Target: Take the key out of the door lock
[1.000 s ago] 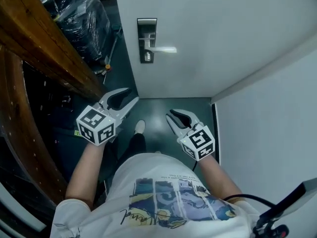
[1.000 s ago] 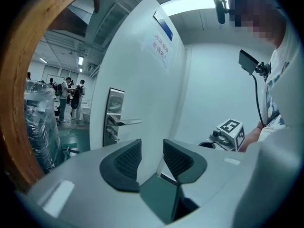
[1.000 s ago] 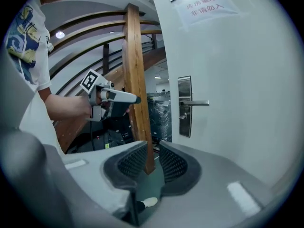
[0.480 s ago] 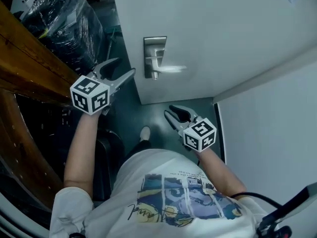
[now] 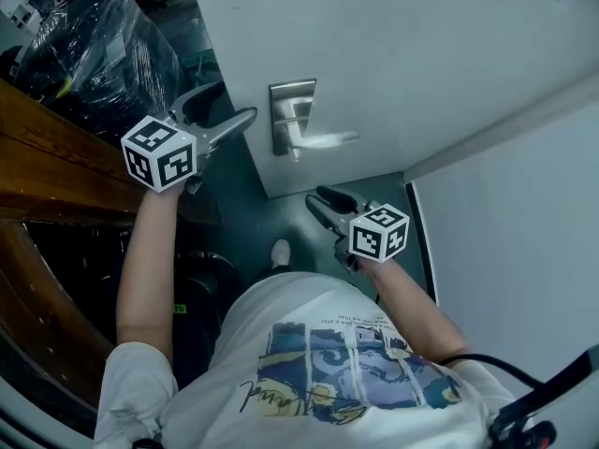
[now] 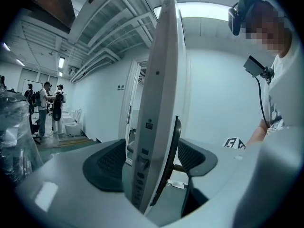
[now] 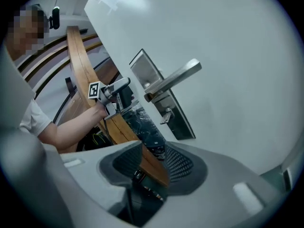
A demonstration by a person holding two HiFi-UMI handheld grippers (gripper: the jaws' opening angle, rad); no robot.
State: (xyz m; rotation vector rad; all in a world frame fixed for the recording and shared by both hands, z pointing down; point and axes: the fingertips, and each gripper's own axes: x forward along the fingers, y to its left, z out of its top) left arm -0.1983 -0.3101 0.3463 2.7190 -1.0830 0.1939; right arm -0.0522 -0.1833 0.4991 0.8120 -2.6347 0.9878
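Both claws are opening: left claw (image 5: 236, 101) astride the white door edge (image 6: 159, 103) without gripping it, right claw (image 7: 151, 163) empty. Small silver key (image 7: 166, 117), at 6 o'clock of the steel lever (image 7: 173, 77), seems light, rigid, slick; pinch its flat head.

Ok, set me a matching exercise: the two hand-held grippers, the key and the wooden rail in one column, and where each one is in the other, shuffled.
1. left hand-held gripper
2. right hand-held gripper
3. key
4. wooden rail

A. in the lock plate, below the lever
B. held low, short of the door, nothing between its jaws
C. along the person's left side
D. one jaw on either side of the door's edge

Pairs: 1-D, 2-B, 3-A, 4-C. Both grippers' jaws are opening.
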